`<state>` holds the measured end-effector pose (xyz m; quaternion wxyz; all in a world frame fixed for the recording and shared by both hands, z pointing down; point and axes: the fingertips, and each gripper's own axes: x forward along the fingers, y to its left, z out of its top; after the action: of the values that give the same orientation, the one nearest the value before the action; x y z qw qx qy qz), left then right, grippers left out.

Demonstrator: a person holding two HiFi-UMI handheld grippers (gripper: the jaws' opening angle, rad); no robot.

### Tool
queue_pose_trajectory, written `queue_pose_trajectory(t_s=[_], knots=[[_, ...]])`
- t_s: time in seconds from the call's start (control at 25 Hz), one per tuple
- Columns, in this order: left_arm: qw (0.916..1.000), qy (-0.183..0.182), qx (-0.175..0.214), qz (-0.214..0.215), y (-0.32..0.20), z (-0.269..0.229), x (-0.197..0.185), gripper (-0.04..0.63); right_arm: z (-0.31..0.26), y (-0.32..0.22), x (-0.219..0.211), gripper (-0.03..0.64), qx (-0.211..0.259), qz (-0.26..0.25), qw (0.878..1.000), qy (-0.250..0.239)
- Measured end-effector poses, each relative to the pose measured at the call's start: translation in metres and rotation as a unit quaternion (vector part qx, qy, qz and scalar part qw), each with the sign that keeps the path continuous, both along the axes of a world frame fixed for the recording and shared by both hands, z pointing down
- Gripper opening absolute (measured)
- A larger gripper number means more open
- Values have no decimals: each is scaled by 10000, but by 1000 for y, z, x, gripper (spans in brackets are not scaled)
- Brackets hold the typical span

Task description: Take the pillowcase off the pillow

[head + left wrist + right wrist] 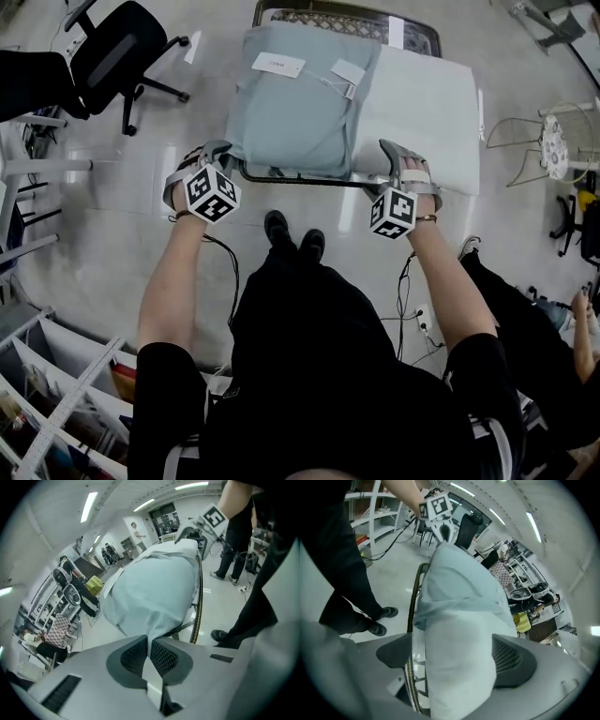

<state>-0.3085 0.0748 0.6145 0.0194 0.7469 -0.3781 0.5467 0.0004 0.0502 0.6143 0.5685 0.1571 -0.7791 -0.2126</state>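
Head view, starting at my feet: my shoes (292, 236) stand on the pale floor (103, 281) just short of the tabletop (300, 178), a glass sheet in a dark metal rim. My forearms reach out to either side of them.

My left gripper (214, 155) sits at the near left corner of the pillowcase (295, 103). In the left gripper view its jaws are together, clamped on a pinched fold of the light blue cloth, which rises taut out of the pads.

My right gripper (403, 159) is at the near edge of the pillow (427, 103). In the right gripper view its jaws stand wide apart with the bare white end of the pillow between them. There is a gap on one side, where the rim of the tabletop shows through. On the other side the pad may be brushing the pillow, but I cannot tell.

The pillow lies flat across the tabletop. The pillowcase covers its left part and is bunched there, and the right part lies uncovered. Two white tags (278, 64) lie on the far part of the cloth.

Beyond, at far left, a black office chair (117, 52) stands on the floor. At the far right is what looks like a wire-frame stand (548, 141).
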Motion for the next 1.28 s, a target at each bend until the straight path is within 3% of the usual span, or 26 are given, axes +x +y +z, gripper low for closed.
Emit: queue_pose_trajectory(t_s=[0.12, 0.28, 0.44, 0.52, 0.6, 0.72, 0.96, 1.28], knots=[[9995, 290, 46, -87, -4, -1, 4, 9, 42, -17, -4, 601, 206, 223, 9988, 390], [9994, 268, 119, 192, -8, 2, 6, 9, 57, -42, -11, 601, 514, 564, 9961, 444], [9985, -15, 67, 550, -14, 13, 6, 9, 72, -42, -12, 599, 560, 479, 9948, 708], [9948, -446, -27, 920, -15, 25, -3, 9, 73, -41, -11, 556, 567, 354, 9953, 705], [9871, -835, -97, 1359, -10, 35, -12, 9, 68, -42, -9, 455, 544, 206, 9962, 652], [9770, -1144, 9, 1797, -5, 36, -23, 9, 55, -45, -6, 386, 339, 154, 9971, 659], [9801, -1087, 156, 1656, -17, 24, -51, 9, 38, -46, 0, 351, -100, 203, 9974, 679], [9825, -1059, 253, 1512, -30, 12, -90, 9, 29, -39, 11, 350, -326, 399, 9966, 640]])
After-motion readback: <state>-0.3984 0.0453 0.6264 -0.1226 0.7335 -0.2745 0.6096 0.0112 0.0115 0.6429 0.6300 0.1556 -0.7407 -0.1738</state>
